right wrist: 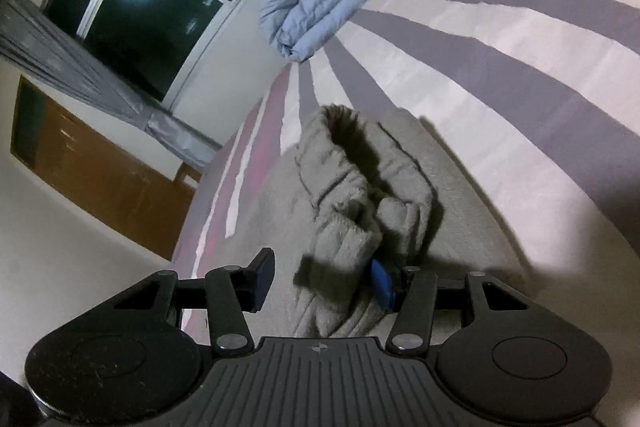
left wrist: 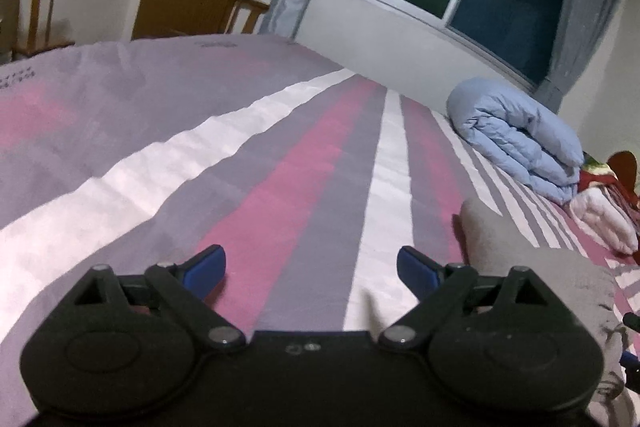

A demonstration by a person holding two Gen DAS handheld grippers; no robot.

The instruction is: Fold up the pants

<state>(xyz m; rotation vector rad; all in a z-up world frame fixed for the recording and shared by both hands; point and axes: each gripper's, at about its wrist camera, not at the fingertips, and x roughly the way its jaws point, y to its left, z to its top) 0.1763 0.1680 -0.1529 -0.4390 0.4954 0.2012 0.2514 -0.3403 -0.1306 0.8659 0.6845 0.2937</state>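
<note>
My left gripper (left wrist: 311,273) hangs spread wide over the striped bedsheet (left wrist: 280,187); my right gripper (right wrist: 322,281) is released too, bunched grey fleece pants (right wrist: 360,187) between its fingers.

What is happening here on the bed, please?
A person with hand-held tongs is folding grey pants on a striped bed. The right tongs are open, with a bunched part of the pants between the fingers; one blue pad is against the fabric. The left tongs are open over bare sheet, holding nothing, with the pants to their right. A folded blue quilt lies near the window.
</note>
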